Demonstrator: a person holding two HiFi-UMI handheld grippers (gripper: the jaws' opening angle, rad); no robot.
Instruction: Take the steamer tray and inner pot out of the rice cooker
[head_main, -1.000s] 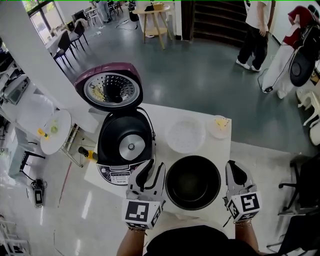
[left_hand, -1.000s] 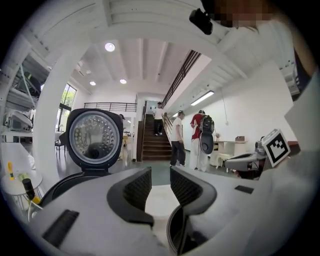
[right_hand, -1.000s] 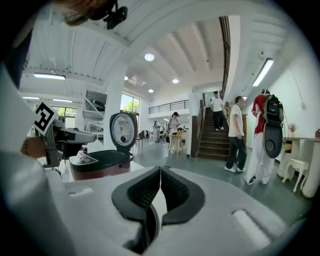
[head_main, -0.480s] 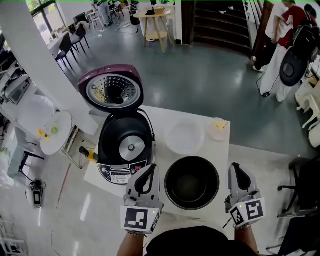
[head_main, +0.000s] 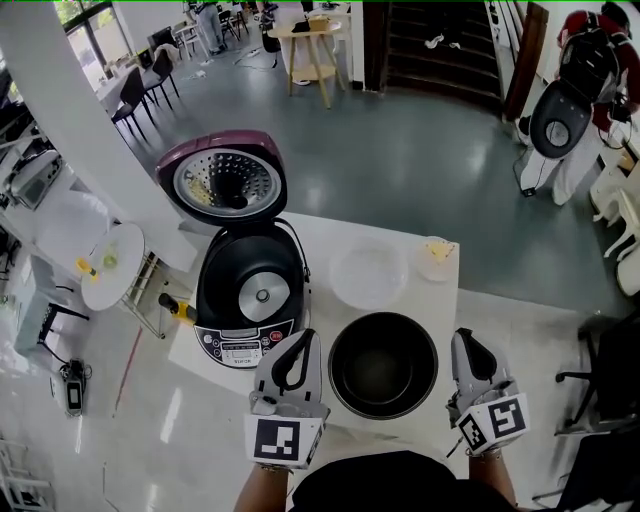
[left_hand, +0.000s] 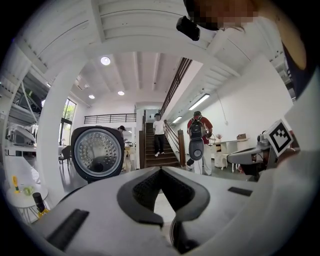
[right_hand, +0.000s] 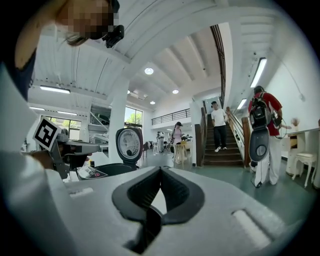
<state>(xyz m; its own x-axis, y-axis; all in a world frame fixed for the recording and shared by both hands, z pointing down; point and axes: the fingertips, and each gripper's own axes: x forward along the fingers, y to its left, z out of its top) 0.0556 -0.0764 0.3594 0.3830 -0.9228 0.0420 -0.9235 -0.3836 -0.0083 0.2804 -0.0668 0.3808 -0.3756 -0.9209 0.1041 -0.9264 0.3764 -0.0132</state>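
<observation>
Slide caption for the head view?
Inner pot and steamer tray beside open rice cooker; left gripper, right gripper shut.

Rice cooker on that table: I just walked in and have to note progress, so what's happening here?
A person stands at the table holding a tool in each hand. The rice cooker sits open and emptied. The black inner pot rests on the table beside it, and the white steamer tray lies just behind the pot. The left tool and right tool flank the pot, both shut and holding nothing.
</observation>
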